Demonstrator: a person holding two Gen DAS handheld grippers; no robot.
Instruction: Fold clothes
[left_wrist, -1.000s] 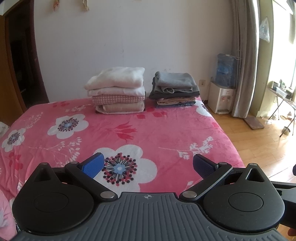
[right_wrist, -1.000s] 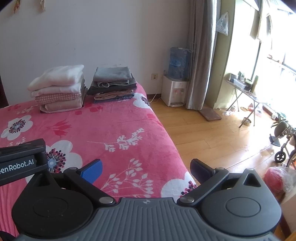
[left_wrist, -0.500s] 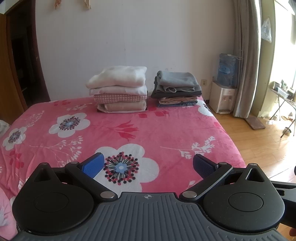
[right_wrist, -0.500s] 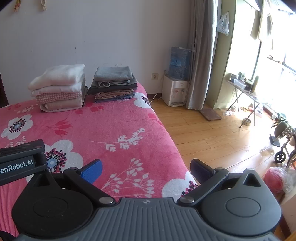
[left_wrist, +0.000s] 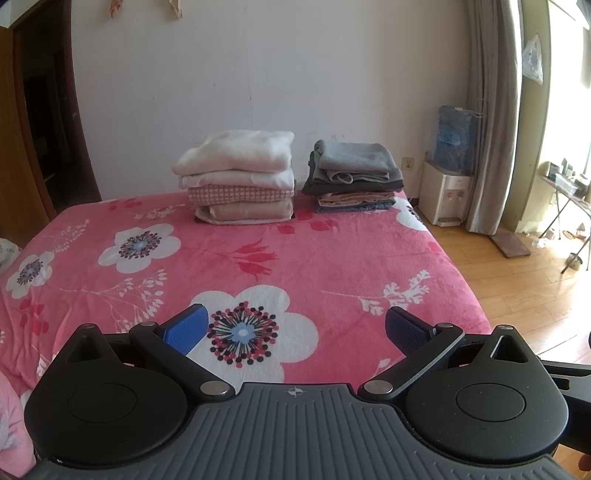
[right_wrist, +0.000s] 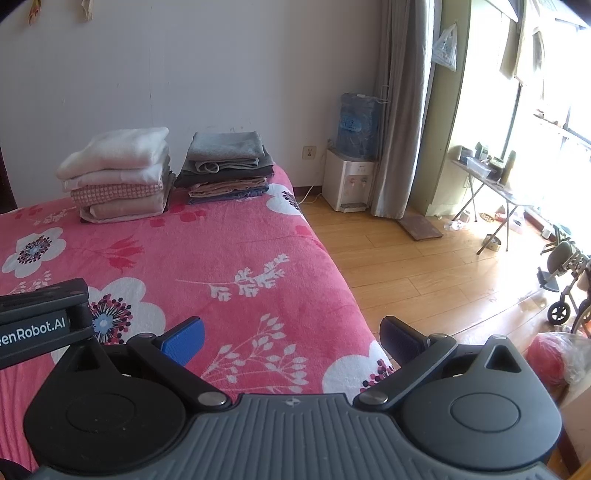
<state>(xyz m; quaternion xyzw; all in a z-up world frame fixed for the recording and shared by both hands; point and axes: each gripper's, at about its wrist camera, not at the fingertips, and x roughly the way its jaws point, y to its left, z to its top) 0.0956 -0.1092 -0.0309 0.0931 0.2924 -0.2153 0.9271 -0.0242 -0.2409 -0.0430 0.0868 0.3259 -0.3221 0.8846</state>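
Grippers hover over the pink bedspread (left_wrist: 332, 258), left gripper (left_wrist: 293, 326) and right gripper (right_wrist: 291, 338) both spread wide, empty; 2 folded stacks, light stack (left_wrist: 238, 177) and dark stack (left_wrist: 354, 173), sit at 12 o'clock; no unfolded garment shows, so I judge a pause between items; next, fetching one.

Both wrist cams: same bed (left_wrist: 332, 251), stacks.

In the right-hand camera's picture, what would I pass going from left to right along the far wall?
Light pile of folded clothes → grey pile of folded clothes → wall socket → water dispenser → curtain → folding table.
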